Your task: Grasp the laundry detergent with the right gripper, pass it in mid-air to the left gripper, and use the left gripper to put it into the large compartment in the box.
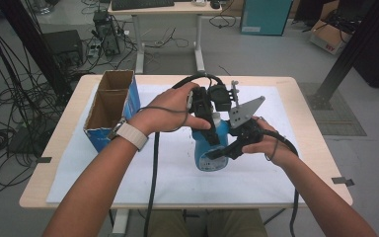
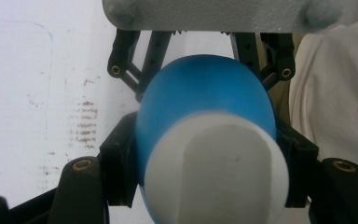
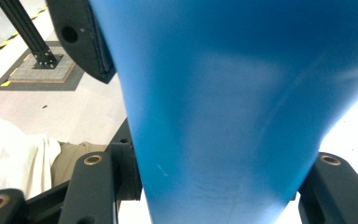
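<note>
A blue bottle (image 1: 208,154) with a white cap (image 1: 216,117) is held just above the white sheet (image 1: 128,170), tilted, between both hands. My left gripper (image 1: 211,137) comes down from above and is shut on its upper part by the cap. In the left gripper view the cap (image 2: 214,172) faces the camera, with the blue body (image 2: 205,88) behind it and my left gripper (image 2: 209,158) clamped on both sides. My right gripper (image 1: 223,150) is shut on the lower body from the right. The blue body (image 3: 223,116) sits between the jaws of my right gripper (image 3: 219,179).
An open cardboard box (image 1: 109,106) with blue sides stands at the table's left. The wooden table edge (image 1: 187,203) runs along the front. Behind the table stand a desk (image 1: 168,10) and a black frame post (image 1: 345,54), with floor cables (image 1: 10,108) at the left.
</note>
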